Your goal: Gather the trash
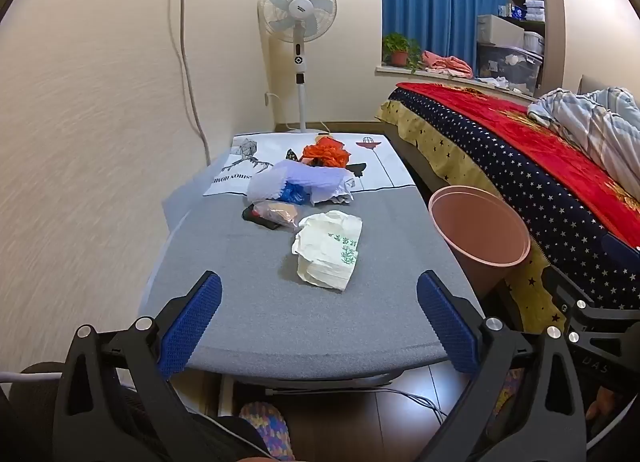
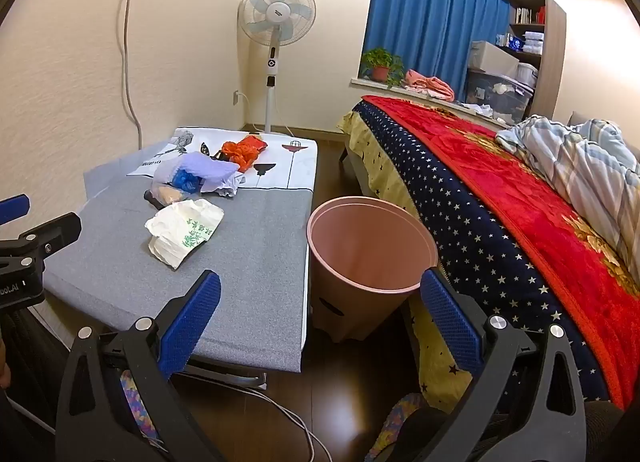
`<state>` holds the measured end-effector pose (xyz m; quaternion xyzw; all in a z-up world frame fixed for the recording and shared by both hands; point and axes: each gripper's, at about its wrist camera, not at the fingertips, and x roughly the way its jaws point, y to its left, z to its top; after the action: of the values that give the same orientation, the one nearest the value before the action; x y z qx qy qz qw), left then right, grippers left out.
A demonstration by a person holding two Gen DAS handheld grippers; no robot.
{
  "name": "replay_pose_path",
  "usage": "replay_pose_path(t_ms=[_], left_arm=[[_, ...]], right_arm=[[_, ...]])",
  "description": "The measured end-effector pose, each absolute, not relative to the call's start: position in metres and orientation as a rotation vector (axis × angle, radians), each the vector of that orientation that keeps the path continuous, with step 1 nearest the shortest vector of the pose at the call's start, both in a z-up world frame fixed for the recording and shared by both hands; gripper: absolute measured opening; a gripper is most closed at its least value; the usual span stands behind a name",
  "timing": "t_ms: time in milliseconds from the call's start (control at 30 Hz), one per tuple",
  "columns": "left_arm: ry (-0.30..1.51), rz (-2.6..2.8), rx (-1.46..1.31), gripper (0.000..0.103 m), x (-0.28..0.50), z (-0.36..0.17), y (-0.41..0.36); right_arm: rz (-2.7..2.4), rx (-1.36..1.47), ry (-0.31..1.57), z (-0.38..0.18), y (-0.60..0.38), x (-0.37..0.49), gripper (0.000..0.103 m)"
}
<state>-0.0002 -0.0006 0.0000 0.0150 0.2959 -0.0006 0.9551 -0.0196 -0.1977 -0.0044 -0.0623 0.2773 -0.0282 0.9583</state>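
Observation:
Trash lies on a grey low table (image 1: 248, 302) (image 2: 256, 262): a crumpled white wrapper with green print (image 1: 328, 250) (image 2: 184, 236) nearest, a clear bag with brown contents (image 1: 276, 212) (image 2: 170, 194), a lilac and blue plastic bag heap (image 1: 300, 180) (image 2: 200, 172) and an orange bag (image 1: 324, 154) (image 2: 242, 150) behind. A pink bin (image 1: 478, 230) (image 2: 368, 250) stands on the floor right of the table, empty. My left gripper (image 1: 318, 326) is open and empty above the table's near edge. My right gripper (image 2: 320, 326) is open and empty, near the bin's front.
A bed with a red and starred blanket (image 1: 540, 166) (image 2: 520, 202) stands close to the right of the bin. A standing fan (image 1: 298, 14) (image 2: 276, 18) is at the far wall. A white cable (image 2: 280, 410) lies on the dark floor. The wall runs along the table's left.

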Motion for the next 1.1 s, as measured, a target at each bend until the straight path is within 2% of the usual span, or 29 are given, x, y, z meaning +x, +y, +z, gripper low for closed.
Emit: replay_pose_path(t_ms=[1100], left_arm=[[0.609, 0.005, 0.028, 0.095, 0.0021, -0.0024, -0.0001]], right_arm=[[-0.063, -0.126, 0.542, -0.0016, -0.1985, -0.0232, 0.098]])
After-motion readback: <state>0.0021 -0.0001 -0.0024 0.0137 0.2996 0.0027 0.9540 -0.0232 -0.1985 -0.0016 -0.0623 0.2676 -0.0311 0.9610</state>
